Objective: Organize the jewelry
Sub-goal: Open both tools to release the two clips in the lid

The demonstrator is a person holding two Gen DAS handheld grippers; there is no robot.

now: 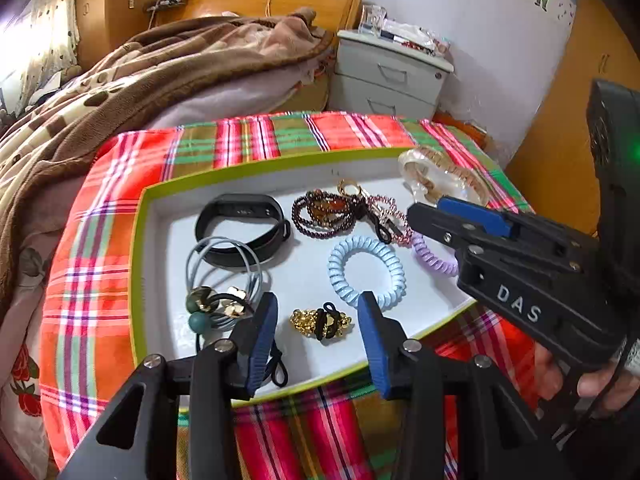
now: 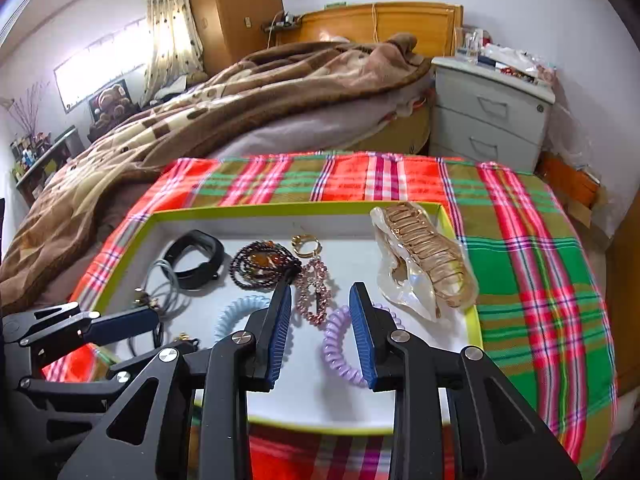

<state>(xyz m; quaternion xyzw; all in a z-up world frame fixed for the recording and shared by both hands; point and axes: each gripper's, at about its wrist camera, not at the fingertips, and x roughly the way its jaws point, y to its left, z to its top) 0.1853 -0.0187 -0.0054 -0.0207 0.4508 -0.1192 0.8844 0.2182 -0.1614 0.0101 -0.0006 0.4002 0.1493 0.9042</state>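
1. Two hand-held grippers hover low over the near edge of a shallow white tray (image 1: pixel 156 216) with a lime-green rim, which sits on a surface covered by a red, green and white plaid cloth (image 2: pixel 532 248).
2. Nearest, the left hand-held gripper (image 1: pixel 318 340) is spread wide and holds nothing; a gold-beaded hair tie (image 1: pixel 322 322) with a black elastic lies on the tray floor between its blue pads.
3. Just left of that, grey hair ties with green beads and gold ornaments (image 1: pixel 218 280) lie in a loose tangle.
4. The right hand-held gripper (image 2: pixel 320 332) is also open and empty, its right pad over a lilac spiral hair tie (image 2: pixel 340 344) and its left pad beside a pale blue spiral hair tie (image 1: pixel 366 270).
5. A little further in, a pink crystal chain (image 2: pixel 314 290) and a dark beaded bracelet with amber stones (image 2: pixel 256 264) lie near the middle of the tray, with a gold ring-shaped clasp (image 2: pixel 304 245) behind them.
6. A black fitness band (image 1: pixel 242 228) lies toward the tray's far left.
7. A large translucent claw clip with gold teeth (image 2: pixel 424 260) rests in the far right corner.
8. Beyond the surface, a bed with a brown blanket (image 2: pixel 224 112) and a grey bedside cabinet (image 2: pixel 492 116) stand against the wall.
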